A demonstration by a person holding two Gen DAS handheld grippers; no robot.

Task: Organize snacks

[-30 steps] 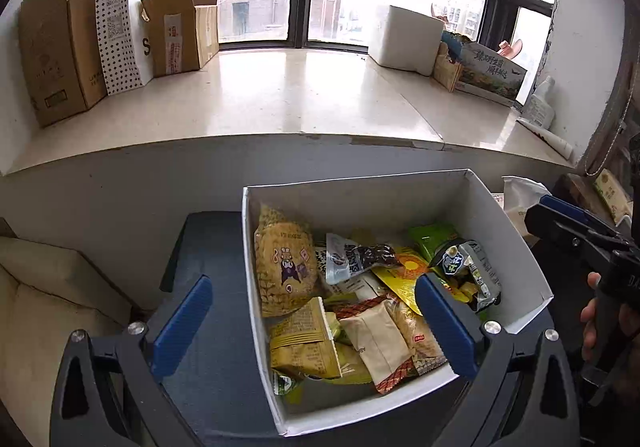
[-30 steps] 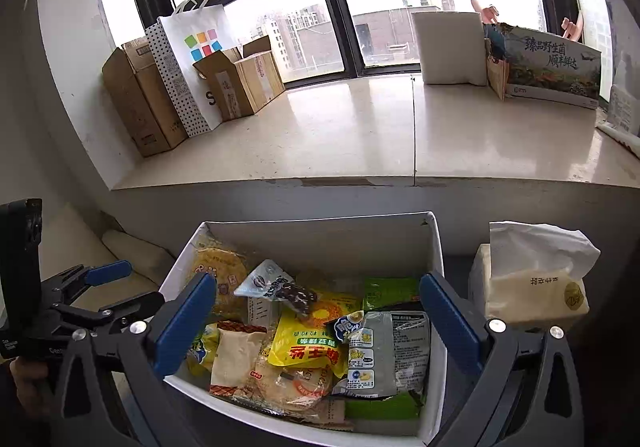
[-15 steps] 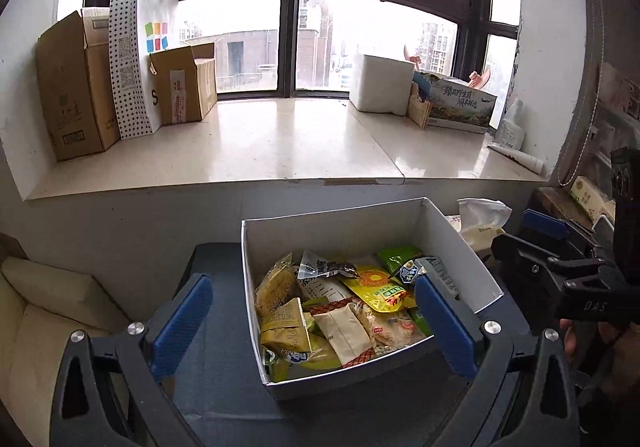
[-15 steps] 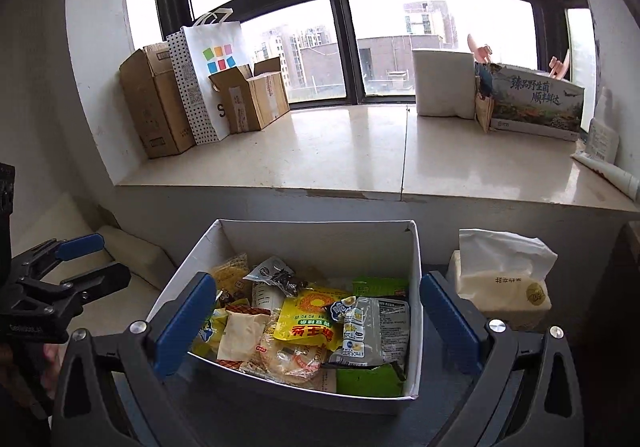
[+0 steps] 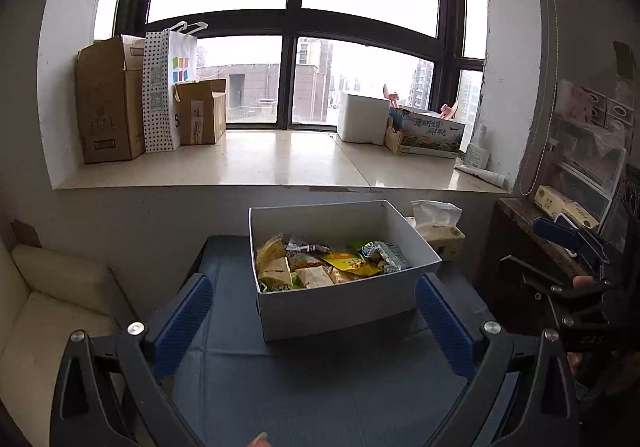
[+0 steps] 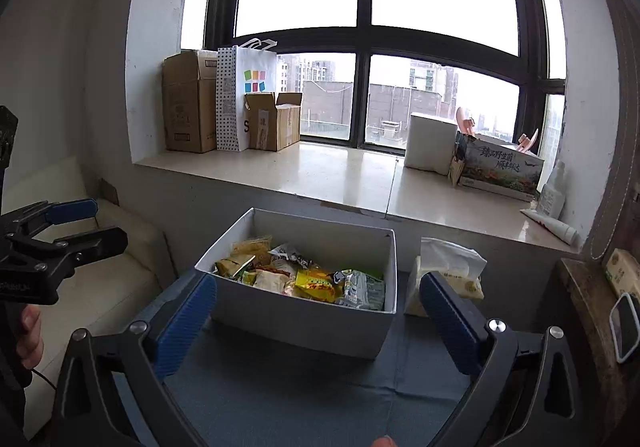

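Observation:
A white cardboard box [image 5: 336, 307] [image 6: 304, 319] stands on a dark blue table [image 5: 320, 387] [image 6: 288, 387]. It is filled with several snack packets [image 5: 320, 263] [image 6: 304, 279], yellow, green and silver. My left gripper [image 5: 316, 319] is open and empty, held back from the box's near side. My right gripper [image 6: 316, 319] is open and empty, also short of the box. Each gripper shows at the edge of the other's view, the right one [image 5: 560, 247] and the left one [image 6: 76, 223].
A tissue pack [image 6: 448, 271] [image 5: 436, 231] sits right of the box. A wide windowsill [image 5: 280, 163] behind holds cardboard boxes [image 5: 108, 103], a dotted paper bag [image 5: 164, 91], a white box [image 5: 362, 119] and a printed carton [image 5: 432, 133]. A cream sofa [image 5: 48, 311] stands at left, a dark side table [image 6: 592, 327] at right.
Both grippers have pulled back and risen away from the box, which now looks smaller and farther. Both stay open and empty.

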